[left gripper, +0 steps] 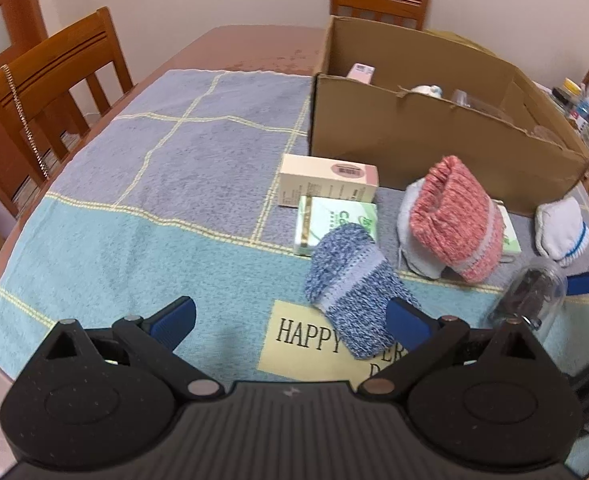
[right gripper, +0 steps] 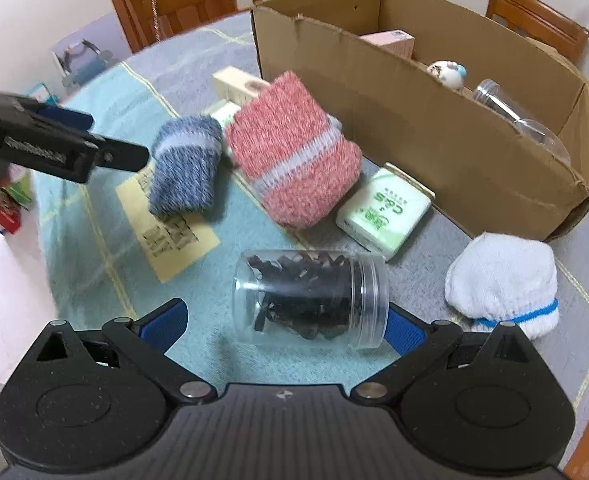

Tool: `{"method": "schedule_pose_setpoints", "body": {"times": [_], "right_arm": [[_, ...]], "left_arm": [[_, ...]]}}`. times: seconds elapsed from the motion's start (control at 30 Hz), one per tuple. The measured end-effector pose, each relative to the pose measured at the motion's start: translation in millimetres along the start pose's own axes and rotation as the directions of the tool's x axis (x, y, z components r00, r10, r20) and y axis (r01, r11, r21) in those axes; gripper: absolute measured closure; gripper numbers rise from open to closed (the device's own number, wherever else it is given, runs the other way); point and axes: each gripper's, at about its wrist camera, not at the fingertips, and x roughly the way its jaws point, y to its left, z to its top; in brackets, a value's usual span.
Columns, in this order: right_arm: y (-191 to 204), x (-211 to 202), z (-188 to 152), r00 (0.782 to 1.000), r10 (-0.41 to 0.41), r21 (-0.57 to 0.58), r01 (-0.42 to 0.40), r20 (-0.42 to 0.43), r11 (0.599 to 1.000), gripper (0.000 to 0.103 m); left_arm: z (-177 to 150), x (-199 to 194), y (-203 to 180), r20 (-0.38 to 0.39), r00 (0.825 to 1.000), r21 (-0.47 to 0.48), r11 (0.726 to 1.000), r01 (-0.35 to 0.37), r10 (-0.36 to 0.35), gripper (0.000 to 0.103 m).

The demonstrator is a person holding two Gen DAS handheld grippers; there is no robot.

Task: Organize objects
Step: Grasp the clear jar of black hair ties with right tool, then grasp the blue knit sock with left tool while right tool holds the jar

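My right tool [right gripper: 286, 322] is spread wide around a clear jar [right gripper: 310, 300] of dark pieces, lying on its side on the table. My left tool [left gripper: 290, 318] is apart, empty, beside the blue sock [left gripper: 354, 292]. Cardboard box [right gripper: 434, 128] at the far edge holds a pink carton [right gripper: 394, 42], a figurine [right gripper: 446, 70] and a clear jar [right gripper: 510, 108].

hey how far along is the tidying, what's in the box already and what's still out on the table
Done: the cardboard box holds a pink carton, a figurine and a clear jar. In hand: nothing; the right tongs stand open around the jar of dark pieces, the left tongs open beside the blue sock. Left: red sock, white sock, tissue packs, cream carton.
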Motion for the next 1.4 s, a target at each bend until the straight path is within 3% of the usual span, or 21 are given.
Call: {"method": "schedule_pose_setpoints", "body": {"times": [0.23, 0.47, 0.9, 1.17, 1.4], "right_arm": [[-1.6, 18.0, -4.8, 0.998, -0.050, 0.039, 0.051, -0.024, 0.998, 0.000], [-3.0, 19.7, -10.8, 0.997, -0.067, 0.033, 0.068, -0.027, 0.997, 0.000], [-1.5, 18.3, -12.3, 0.997, -0.078, 0.053, 0.079, -0.008, 0.995, 0.000], [-2.6, 16.3, -14.6, 0.997, -0.083, 0.061, 0.083, 0.003, 0.995, 0.000], [-1.9, 16.7, -15.0, 0.996, -0.089, 0.068, 0.088, 0.015, 0.994, 0.000]], "left_arm": [[-3.7, 1.5, -10.2, -0.003, 1.000, 0.116, 0.993, 0.031, -0.030, 0.002], [-8.5, 13.1, -23.5, -0.008, 0.998, 0.262, 0.963, 0.069, -0.069, 0.002], [-7.9, 40.7, -42.3, 0.006, 0.994, 0.478, 0.873, 0.093, -0.109, 0.002], [-5.1, 51.3, -37.2, 0.007, 0.987, 0.462, 0.876, 0.139, -0.160, 0.003], [-3.0, 49.8, -35.7, 0.005, 0.977, 0.438, 0.879, 0.189, -0.213, 0.017]]}}
